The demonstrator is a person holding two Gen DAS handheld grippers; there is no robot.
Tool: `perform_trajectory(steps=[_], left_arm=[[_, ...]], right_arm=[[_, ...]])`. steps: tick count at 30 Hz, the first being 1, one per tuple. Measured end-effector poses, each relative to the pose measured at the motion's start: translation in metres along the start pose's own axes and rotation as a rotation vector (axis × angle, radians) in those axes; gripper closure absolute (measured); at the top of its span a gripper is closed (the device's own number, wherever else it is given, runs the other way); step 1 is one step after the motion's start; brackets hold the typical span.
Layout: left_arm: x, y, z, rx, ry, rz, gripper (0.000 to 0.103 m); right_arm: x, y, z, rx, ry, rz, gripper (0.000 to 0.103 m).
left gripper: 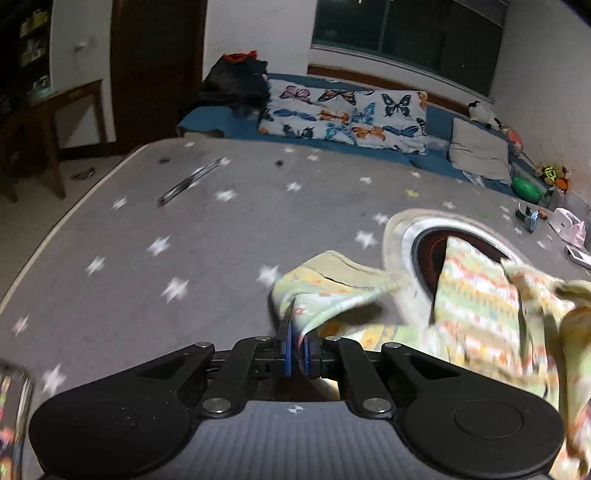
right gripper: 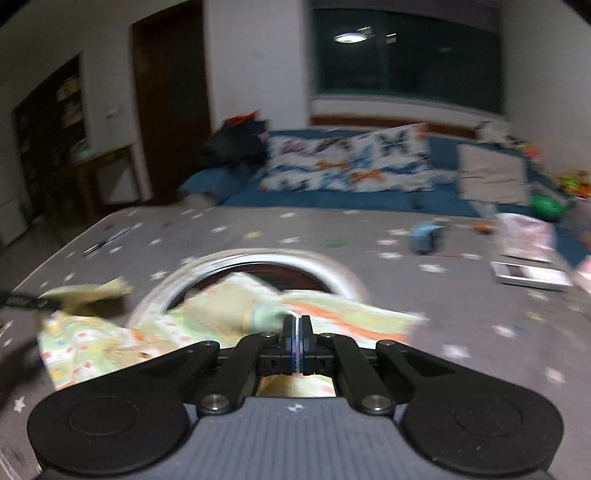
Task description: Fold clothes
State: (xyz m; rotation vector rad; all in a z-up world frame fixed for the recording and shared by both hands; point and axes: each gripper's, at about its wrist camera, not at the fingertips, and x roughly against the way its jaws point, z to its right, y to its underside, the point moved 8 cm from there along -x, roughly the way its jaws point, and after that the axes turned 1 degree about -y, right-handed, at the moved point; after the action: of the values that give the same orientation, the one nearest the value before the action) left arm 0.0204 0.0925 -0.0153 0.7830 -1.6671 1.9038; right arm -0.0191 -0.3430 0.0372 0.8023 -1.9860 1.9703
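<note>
A dark window (left gripper: 406, 33) fills the far white wall (left gripper: 255, 33), a ceiling lamp's reflection (right gripper: 349, 37) shining in its glass. Below the window runs a blue bed (left gripper: 436, 123) with a butterfly-print pillow (left gripper: 347, 116), a grey cushion (left gripper: 480, 155) to the right of that pillow, and a heap of dark clothes (left gripper: 236, 83) to its left. Left of the window stands a dark wooden door (left gripper: 155, 66), and further left a wooden side table (left gripper: 66, 110).
</note>
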Motion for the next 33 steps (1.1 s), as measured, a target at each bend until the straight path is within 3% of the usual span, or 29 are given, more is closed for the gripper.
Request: perform_trajectory(steps=[4, 8, 11, 15, 17, 21, 24, 30, 33], left_arm=[[0.009, 0.023, -0.016, 0.031, -0.009, -0.031, 0.099], [0.013, 0.032, -0.019, 0.027, -0.022, -0.049, 0.099], [0.016, 0.039, -0.022, 0.024, -0.032, -0.062, 0.099], [0.021, 0.043, -0.025, 0.021, -0.050, -0.074, 0.094], [0.024, 0.043, -0.026, 0.015, -0.067, -0.076, 0.092], [0.031, 0.043, -0.030, -0.004, -0.107, -0.078, 0.068], [0.037, 0.041, -0.037, 0.022, -0.101, -0.081, 0.066], [0.061, 0.025, -0.018, -0.118, -0.064, -0.012, 0.062], [0.061, 0.018, -0.018, -0.098, -0.066, 0.001, 0.061]], right_arm=[[0.042, 0.029, 0.061, -0.095, 0.165, -0.009, 0.102], [0.068, 0.077, 0.113, -0.202, 0.321, -0.098, 0.102], [0.083, 0.111, 0.146, -0.301, 0.389, -0.161, 0.102], [0.099, 0.120, 0.164, -0.298, 0.453, -0.150, 0.099], [0.102, 0.112, 0.163, -0.274, 0.430, -0.131, 0.097], [0.084, 0.094, 0.141, -0.203, 0.322, -0.120, 0.095], [0.064, 0.088, 0.120, -0.175, 0.225, -0.148, 0.093], [0.025, 0.072, 0.088, -0.125, 0.124, -0.184, 0.086], [0.004, 0.061, 0.073, -0.117, 0.067, -0.197, 0.085]])
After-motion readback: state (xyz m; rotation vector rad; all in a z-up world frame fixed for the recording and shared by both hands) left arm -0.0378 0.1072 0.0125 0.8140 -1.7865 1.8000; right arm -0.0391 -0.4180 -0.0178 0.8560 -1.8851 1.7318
